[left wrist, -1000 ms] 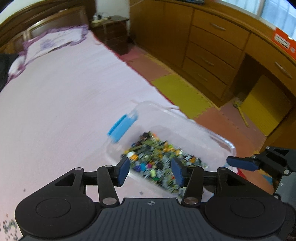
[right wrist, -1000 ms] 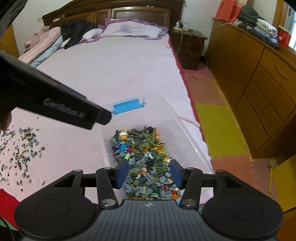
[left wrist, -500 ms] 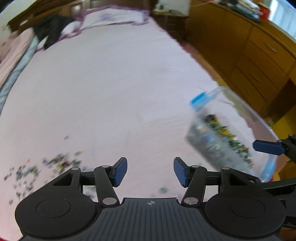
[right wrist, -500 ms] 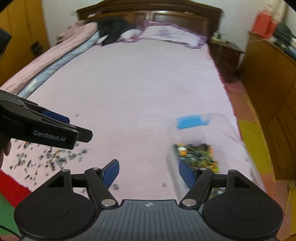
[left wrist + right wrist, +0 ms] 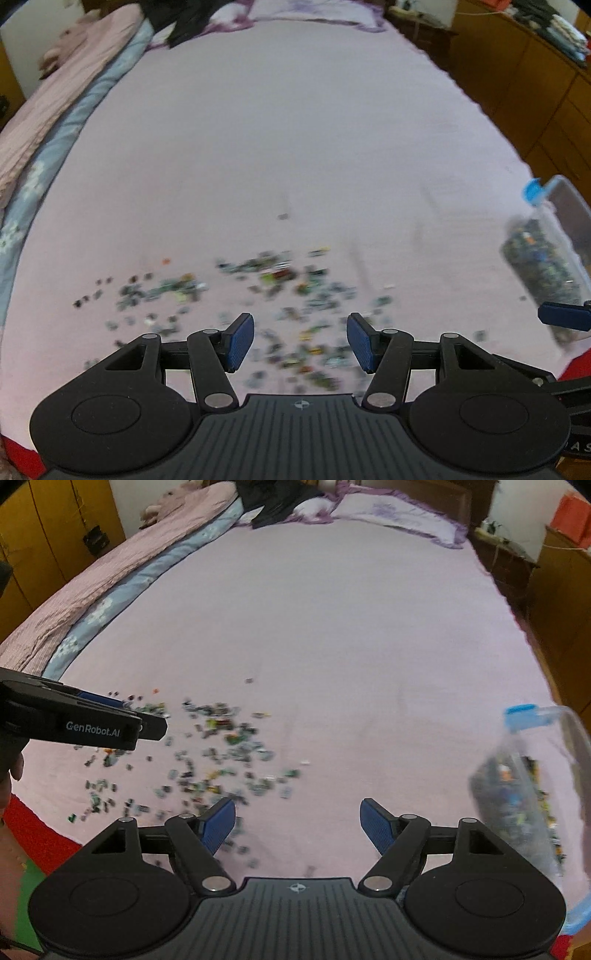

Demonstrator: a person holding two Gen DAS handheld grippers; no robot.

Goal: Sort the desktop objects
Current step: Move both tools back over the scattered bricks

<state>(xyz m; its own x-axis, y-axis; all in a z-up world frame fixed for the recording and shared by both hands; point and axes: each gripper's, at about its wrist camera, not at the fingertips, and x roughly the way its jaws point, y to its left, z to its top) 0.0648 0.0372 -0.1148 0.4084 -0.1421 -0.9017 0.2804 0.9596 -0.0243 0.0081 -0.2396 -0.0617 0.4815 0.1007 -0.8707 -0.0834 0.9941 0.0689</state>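
Note:
Several small coloured bricks (image 5: 280,295) lie scattered on the pink bedsheet (image 5: 295,147), blurred by motion. My left gripper (image 5: 301,332) hovers above this scatter, open, nothing between its blue pads. In the right wrist view the bricks (image 5: 221,753) spread to the left of my right gripper (image 5: 297,819), whose jaws are opening with only bare sheet between them. A clear plastic bin (image 5: 517,794) with a blue latch, holding many bricks, stands at the far right; the left wrist view shows the bin (image 5: 546,266) at its right edge. The left gripper's arm (image 5: 110,727) reaches in from the left.
A folded pink and blue quilt (image 5: 110,590) runs along the bed's left side, with pillows (image 5: 399,513) and dark clothing at the headboard. Wooden drawers (image 5: 546,92) line the right wall. Red and green floor mats (image 5: 33,845) show below the bed's near edge.
Both grippers have swung left from over the bin to above the scattered bricks, so the bin now sits at the right edge. The right jaws stand wider than before.

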